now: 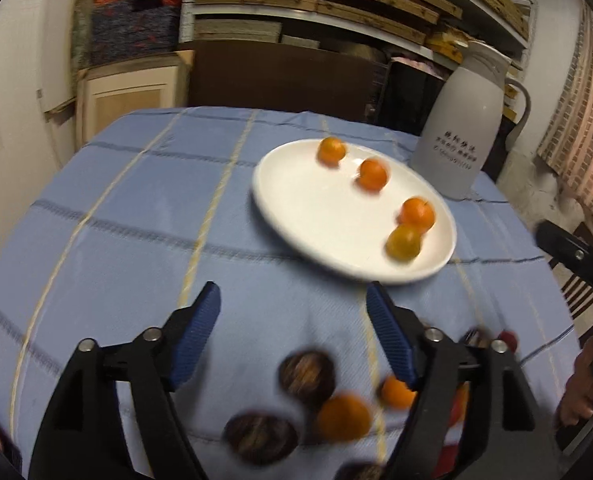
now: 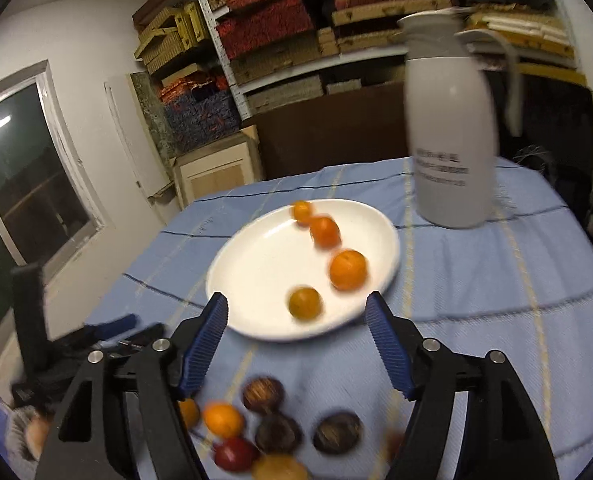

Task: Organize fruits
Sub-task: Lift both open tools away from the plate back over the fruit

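A white plate (image 1: pixel 296 200) (image 2: pixel 256 264) on the blue checked tablecloth holds several small oranges (image 1: pixel 416 214) (image 2: pixel 347 269). Nearer the cameras lies a loose group of fruit: oranges (image 1: pixel 342 416) (image 2: pixel 222 420), dark brown round fruits (image 1: pixel 306 372) (image 2: pixel 338 432) and a red one (image 2: pixel 234 454). My left gripper (image 1: pixel 292 308) is open and empty, above the cloth just short of the plate. My right gripper (image 2: pixel 296 320) is open and empty, over the plate's near rim. The right gripper also shows at the right edge of the left wrist view (image 1: pixel 576 256).
A tall white thermos jug (image 1: pixel 462 124) (image 2: pixel 452 128) stands behind the plate at the right. Shelves of stacked boxes (image 2: pixel 336 20) fill the back wall. A wooden cabinet (image 2: pixel 216 172) and a window (image 2: pixel 20 168) are at the left.
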Available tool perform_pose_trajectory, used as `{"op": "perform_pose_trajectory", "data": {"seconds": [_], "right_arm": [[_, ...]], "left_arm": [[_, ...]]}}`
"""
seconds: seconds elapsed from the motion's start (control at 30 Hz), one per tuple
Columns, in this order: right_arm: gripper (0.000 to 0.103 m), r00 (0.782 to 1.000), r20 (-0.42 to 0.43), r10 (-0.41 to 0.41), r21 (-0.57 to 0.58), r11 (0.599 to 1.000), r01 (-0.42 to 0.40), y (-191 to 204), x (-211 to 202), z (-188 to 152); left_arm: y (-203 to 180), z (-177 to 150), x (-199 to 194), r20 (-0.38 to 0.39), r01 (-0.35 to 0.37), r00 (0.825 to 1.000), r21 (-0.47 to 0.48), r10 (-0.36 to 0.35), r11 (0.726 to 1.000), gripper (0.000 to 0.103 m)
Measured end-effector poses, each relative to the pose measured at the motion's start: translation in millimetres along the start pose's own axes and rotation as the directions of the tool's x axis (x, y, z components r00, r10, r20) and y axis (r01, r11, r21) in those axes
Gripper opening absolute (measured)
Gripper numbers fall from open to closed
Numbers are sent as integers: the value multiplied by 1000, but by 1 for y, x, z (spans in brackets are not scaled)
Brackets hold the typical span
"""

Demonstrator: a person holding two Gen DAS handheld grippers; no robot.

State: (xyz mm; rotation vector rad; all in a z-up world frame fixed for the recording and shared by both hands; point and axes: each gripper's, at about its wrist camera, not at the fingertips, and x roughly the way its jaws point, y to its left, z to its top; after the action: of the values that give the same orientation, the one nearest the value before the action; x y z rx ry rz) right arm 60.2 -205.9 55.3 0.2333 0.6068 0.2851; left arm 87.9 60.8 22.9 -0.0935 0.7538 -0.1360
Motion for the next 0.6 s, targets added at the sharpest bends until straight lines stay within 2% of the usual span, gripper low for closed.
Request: {"op": "perform_pose_trajectory", "data": {"seconds": [0.13, 0.27, 0.43, 0.6], "right_arm": [[76, 998, -34, -48, 40, 998, 49, -28, -19, -42], [78, 997, -43, -59, 115, 991, 64, -51, -35, -61], [82, 996, -21, -85, 149, 985, 88, -64, -51, -75], [84, 996, -29, -89, 167, 982, 93, -70, -56, -84]], "left_arm": [[18, -38, -16, -22, -47, 999, -33, 47, 998, 76], [32, -66, -26, -47, -72, 996, -61, 69, 996, 77], [35, -76, -24, -78, -112, 991, -53, 108, 992, 78], [21, -81, -15, -109, -136, 985, 15, 136, 991, 78]]}}
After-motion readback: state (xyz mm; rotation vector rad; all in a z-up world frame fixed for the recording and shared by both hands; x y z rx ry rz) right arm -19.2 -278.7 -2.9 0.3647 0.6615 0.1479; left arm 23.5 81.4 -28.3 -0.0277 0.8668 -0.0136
